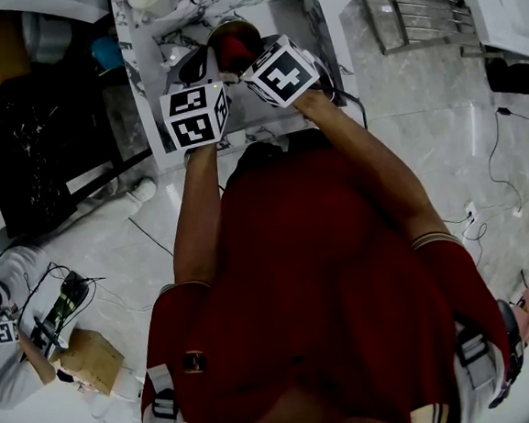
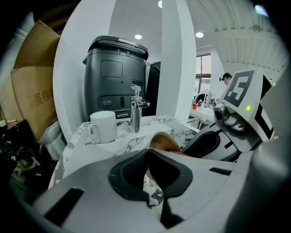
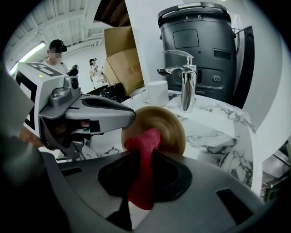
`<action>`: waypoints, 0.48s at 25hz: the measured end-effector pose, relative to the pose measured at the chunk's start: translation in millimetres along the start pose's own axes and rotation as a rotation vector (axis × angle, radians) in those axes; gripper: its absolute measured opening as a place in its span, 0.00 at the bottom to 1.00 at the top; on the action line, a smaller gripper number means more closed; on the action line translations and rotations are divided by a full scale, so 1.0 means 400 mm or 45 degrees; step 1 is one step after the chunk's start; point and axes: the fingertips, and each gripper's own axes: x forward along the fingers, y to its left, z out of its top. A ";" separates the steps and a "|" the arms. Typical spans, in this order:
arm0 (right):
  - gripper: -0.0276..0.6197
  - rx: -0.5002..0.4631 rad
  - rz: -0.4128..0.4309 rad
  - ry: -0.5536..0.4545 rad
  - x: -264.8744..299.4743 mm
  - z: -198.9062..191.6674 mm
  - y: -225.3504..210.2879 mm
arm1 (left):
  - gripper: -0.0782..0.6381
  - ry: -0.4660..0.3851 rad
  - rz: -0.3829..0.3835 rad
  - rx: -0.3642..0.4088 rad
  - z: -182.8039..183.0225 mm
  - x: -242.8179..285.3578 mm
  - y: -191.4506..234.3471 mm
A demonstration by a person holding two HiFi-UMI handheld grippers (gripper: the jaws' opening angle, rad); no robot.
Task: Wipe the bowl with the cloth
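- left gripper [image 2: 148, 157]: jaws pressed nearly together, pinching the thin rim of the bowl [image 2: 163, 142]. it holds the bowl from the left side.
- right gripper [image 3: 145, 159]: jaws closed on the red cloth [image 3: 142, 182]. the cloth runs as a narrow strip straight out along the jaw line, with a bunched tip at the front.
- key relation: the bowl sits dead ahead of the right gripper, tilted up on edge with its open face toward those jaws. the cloth tip touches the inside, left of and below centre.
- the right gripper is the one set to wipe. the left only steadies, judging by the grip.
- coming move, as i read it: sweep the tip around the inside wall, toward the right and far part of the bowl where there's bare wood.
- tight spot: the left gripper's body crosses just left of the bowl's upper rim, so a leftward sweep would meet it first. the right side is open.
- can't tell if the bowl's lower edge rests on the counter [image 2: 109, 144] or hangs above it, as the grippers hide it.
- beyond the bowl: marble counter, then a chrome faucet [image 3: 187, 86] standing upright, apart from the bowl.
- white mug [image 3: 157, 93] is farther back, left of the faucet and clear of the work.
- grey machine [image 3: 200, 41] stands behind both, at the far edge.
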 end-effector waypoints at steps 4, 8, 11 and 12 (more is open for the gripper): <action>0.15 -0.001 -0.012 -0.055 -0.007 0.020 0.002 | 0.13 -0.007 -0.003 0.008 0.007 -0.005 -0.003; 0.15 0.016 -0.043 -0.108 -0.021 0.039 -0.010 | 0.13 -0.011 -0.008 0.020 0.015 -0.011 -0.010; 0.15 0.027 -0.066 -0.142 -0.030 0.049 -0.021 | 0.13 -0.008 -0.013 0.029 0.013 -0.011 -0.017; 0.15 0.031 -0.073 -0.151 -0.032 0.052 -0.025 | 0.13 -0.008 -0.014 0.031 0.013 -0.011 -0.017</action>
